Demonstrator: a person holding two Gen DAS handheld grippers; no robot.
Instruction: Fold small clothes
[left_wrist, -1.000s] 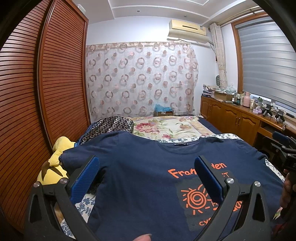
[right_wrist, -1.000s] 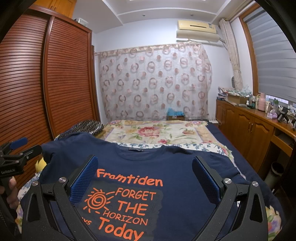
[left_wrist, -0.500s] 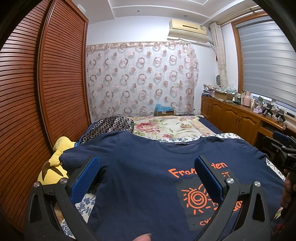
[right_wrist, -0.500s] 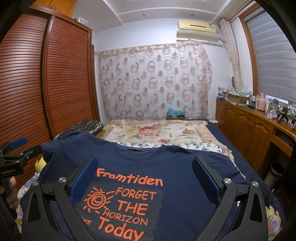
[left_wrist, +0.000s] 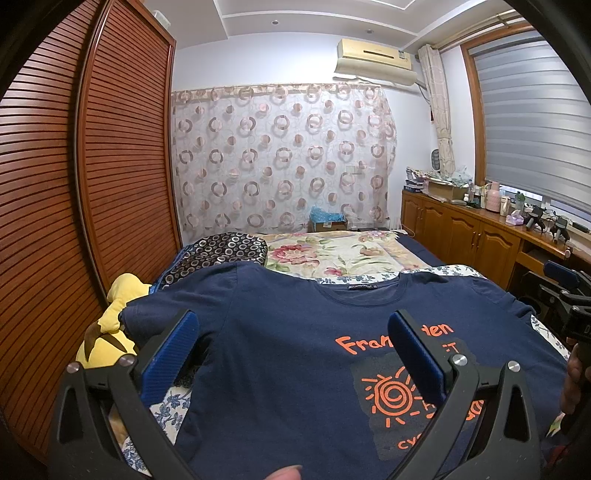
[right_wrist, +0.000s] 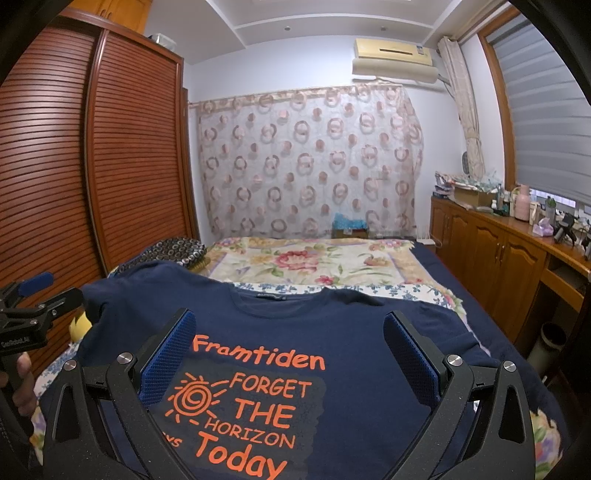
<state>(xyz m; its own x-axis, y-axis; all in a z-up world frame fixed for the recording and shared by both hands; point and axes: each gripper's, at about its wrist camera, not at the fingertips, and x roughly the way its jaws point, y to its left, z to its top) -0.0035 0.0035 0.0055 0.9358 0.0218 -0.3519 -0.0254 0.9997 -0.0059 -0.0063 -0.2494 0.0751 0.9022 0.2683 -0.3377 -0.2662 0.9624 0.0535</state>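
A navy T-shirt (left_wrist: 280, 354) with orange print lies spread flat, front up, on the bed, collar toward the far end; the right wrist view shows it too (right_wrist: 351, 343). My left gripper (left_wrist: 291, 332) hovers open above the shirt's left half, nothing between its blue pads. My right gripper (right_wrist: 290, 328) hangs open over the printed chest, also holding nothing. Each view catches the other gripper at its edge: the right gripper (left_wrist: 565, 295) in the left wrist view, the left gripper (right_wrist: 33, 299) in the right wrist view, each with a hand on its handle.
The bed (right_wrist: 314, 258) has a floral cover. A yellow plush toy (left_wrist: 110, 325) and a dark ring-patterned pillow (left_wrist: 221, 251) lie at its left, against the slatted wardrobe (left_wrist: 92, 166). Wooden cabinets (right_wrist: 498, 258) with clutter run along the right, under the window.
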